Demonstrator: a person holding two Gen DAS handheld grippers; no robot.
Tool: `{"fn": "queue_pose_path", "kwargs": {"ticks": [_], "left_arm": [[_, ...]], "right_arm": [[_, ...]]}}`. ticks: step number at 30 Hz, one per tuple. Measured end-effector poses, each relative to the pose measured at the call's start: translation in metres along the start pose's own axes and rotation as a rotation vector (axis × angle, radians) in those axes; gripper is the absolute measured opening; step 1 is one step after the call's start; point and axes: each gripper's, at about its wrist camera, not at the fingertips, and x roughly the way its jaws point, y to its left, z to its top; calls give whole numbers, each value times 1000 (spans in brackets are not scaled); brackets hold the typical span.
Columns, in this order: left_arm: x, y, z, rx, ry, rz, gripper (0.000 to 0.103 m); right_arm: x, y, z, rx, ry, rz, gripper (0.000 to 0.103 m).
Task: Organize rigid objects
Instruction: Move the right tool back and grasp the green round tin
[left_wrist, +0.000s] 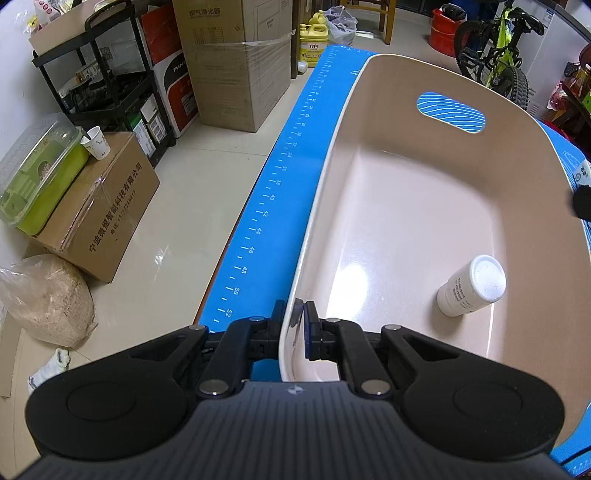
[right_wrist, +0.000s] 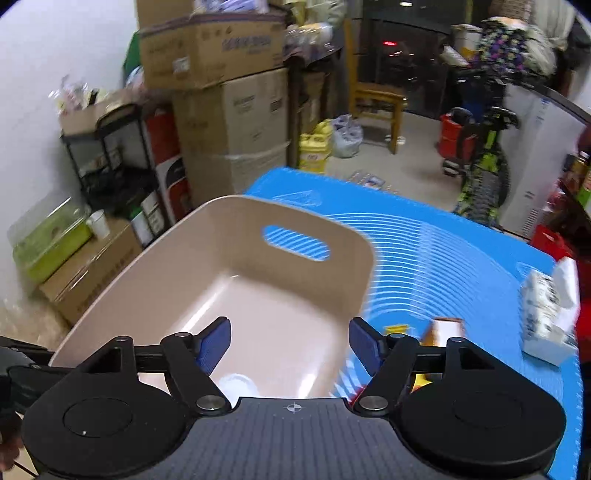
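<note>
A beige plastic bin (left_wrist: 369, 122) with a handle slot stands on the blue mat (left_wrist: 280, 177). My left gripper (left_wrist: 295, 314) is shut on the bin's near left rim, one pad inside the wall and one outside. A white bottle (left_wrist: 472, 286) lies on its side on the bin floor near the right wall. In the right wrist view my right gripper (right_wrist: 290, 343) hangs open over the near end of the bin (right_wrist: 177, 258), with nothing between its blue pads. The white bottle (right_wrist: 236, 386) shows blurred just below them.
On the mat to the right of the bin lie a small orange and white box (right_wrist: 445, 330), a yellow item (right_wrist: 397, 328) and a white printed box (right_wrist: 550, 317). Cardboard boxes (left_wrist: 229, 59), a black shelf cart (left_wrist: 107, 85) and a bicycle (left_wrist: 498, 55) stand on the floor around the table.
</note>
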Motion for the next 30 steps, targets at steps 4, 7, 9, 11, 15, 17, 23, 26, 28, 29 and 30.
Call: {"fn": "queue_pose_path", "kwargs": {"ticks": [4, 7, 9, 11, 15, 17, 23, 26, 28, 29, 30], "left_arm": [[0, 0, 0, -2, 0, 0, 11], [0, 0, -1, -3, -2, 2, 11], [1, -1, -2, -5, -2, 3, 11], [0, -1, -2, -7, -1, 3, 11], [0, -1, -1, -8, 0, 4, 11], [0, 0, 0, -7, 0, 5, 11], [0, 0, -1, -7, 1, 5, 12], [0, 0, 0, -7, 0, 5, 12], [0, 0, 0, -8, 0, 4, 12], [0, 0, 0, -8, 1, 4, 12], [0, 0, 0, -8, 1, 4, 12]], "right_arm": [[-18, -36, -18, 54, -37, -58, 80], [-18, -63, -36, 101, -20, -98, 81], [-13, -77, -49, 129, 17, -118, 81], [-7, -86, -64, 143, 48, -131, 81], [11, -88, -87, 143, 109, -140, 81], [19, -84, -98, 135, 133, -127, 81], [34, -62, -116, 35, 156, -116, 81], [36, -48, -123, -25, 148, -123, 81], [38, -41, -126, -69, 143, -141, 81], [39, -38, -128, -90, 140, -150, 80], [41, -35, -129, -105, 138, -156, 80]]}}
